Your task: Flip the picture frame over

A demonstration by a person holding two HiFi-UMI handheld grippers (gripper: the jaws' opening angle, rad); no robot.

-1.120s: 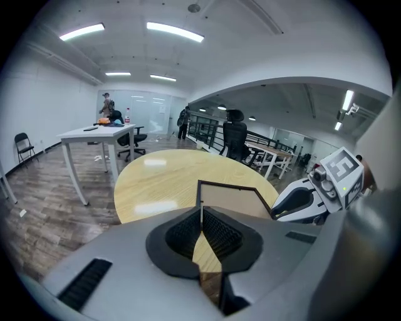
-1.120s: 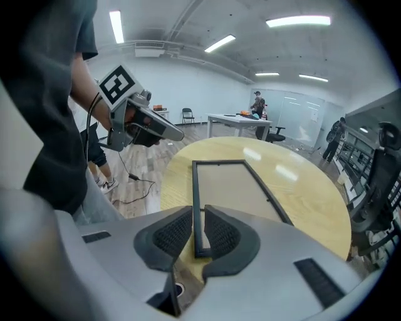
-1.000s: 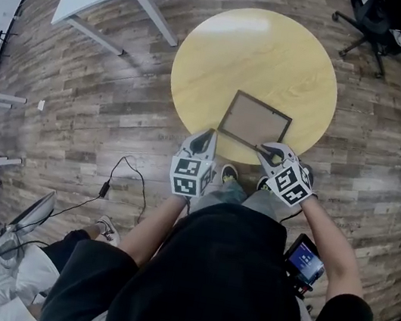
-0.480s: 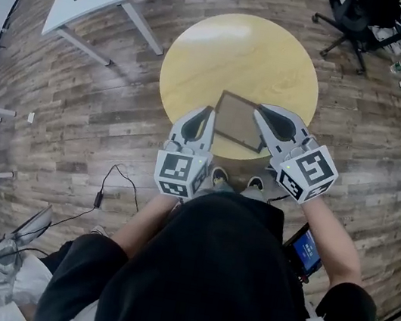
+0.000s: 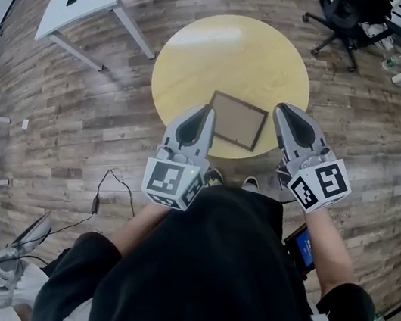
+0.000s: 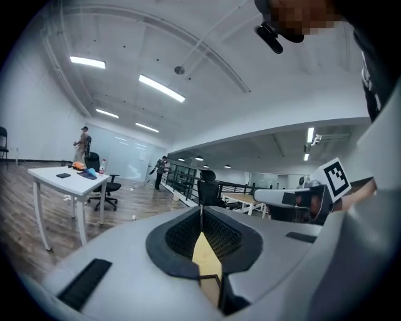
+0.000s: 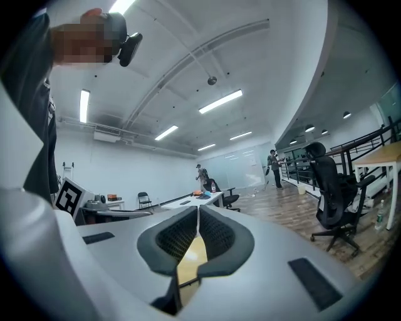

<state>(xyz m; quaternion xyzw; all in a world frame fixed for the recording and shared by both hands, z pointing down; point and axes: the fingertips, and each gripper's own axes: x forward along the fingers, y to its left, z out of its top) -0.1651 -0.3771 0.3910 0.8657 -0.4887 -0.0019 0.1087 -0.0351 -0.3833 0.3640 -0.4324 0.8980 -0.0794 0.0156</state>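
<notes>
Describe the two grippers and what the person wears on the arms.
Both the left gripper and right gripper are light grey tapering shells with black textured pads inside the jaws. Each carries a white cube printed with black square markers at its rear. The person wears a black short-sleeved top.

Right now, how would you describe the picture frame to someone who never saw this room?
Find the round yellow table on the wooden floor. Near its edge closest to the person lies the picture frame, flat. It is the only thing there: a thin dark rectangle around a brown panel.
</notes>
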